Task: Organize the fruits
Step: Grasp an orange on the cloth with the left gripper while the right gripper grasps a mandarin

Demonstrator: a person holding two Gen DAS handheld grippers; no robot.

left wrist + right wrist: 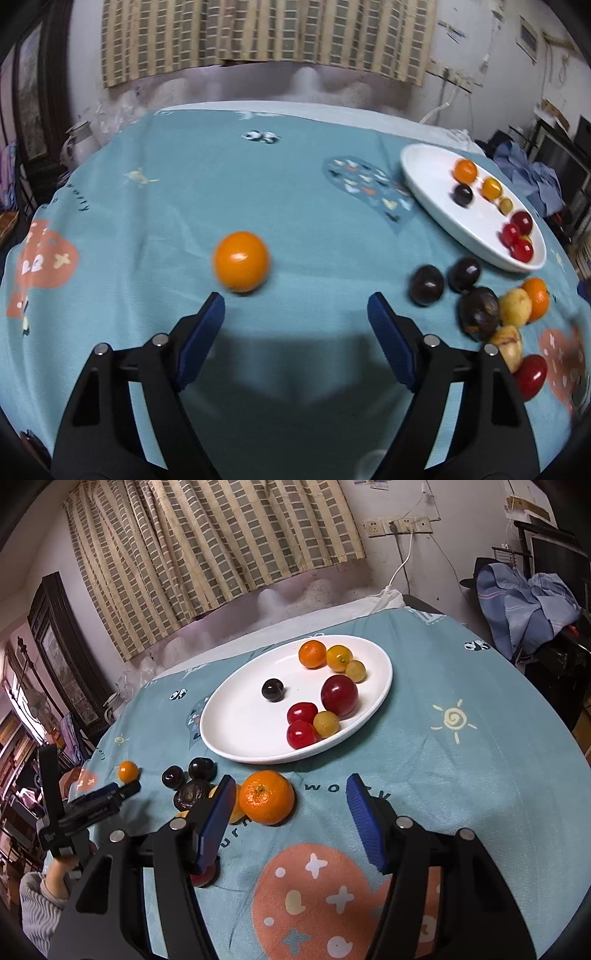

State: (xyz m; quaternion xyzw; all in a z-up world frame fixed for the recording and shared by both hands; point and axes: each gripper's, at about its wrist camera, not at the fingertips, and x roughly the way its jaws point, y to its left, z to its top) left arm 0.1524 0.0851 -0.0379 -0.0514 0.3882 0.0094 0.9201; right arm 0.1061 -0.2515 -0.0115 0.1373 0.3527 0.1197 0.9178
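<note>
A white plate (236,734) holds several small fruits: oranges, red ones, yellow ones and a dark one; it also shows in the left wrist view (436,199). My left gripper (295,306) is open and empty, just short of a lone small orange fruit (241,266) on the cloth. My right gripper (291,794) is open and empty, with a mandarin (266,796) just ahead of its left finger. A loose pile of dark, yellow and red fruits (480,306) lies between the two grippers; it also shows in the right wrist view (192,779).
A teal patterned tablecloth (461,775) covers the round table. The left gripper (99,805) and a hand show at the right wrist view's left edge. A curtain and wall stand behind; clothes (524,602) lie on furniture at the right.
</note>
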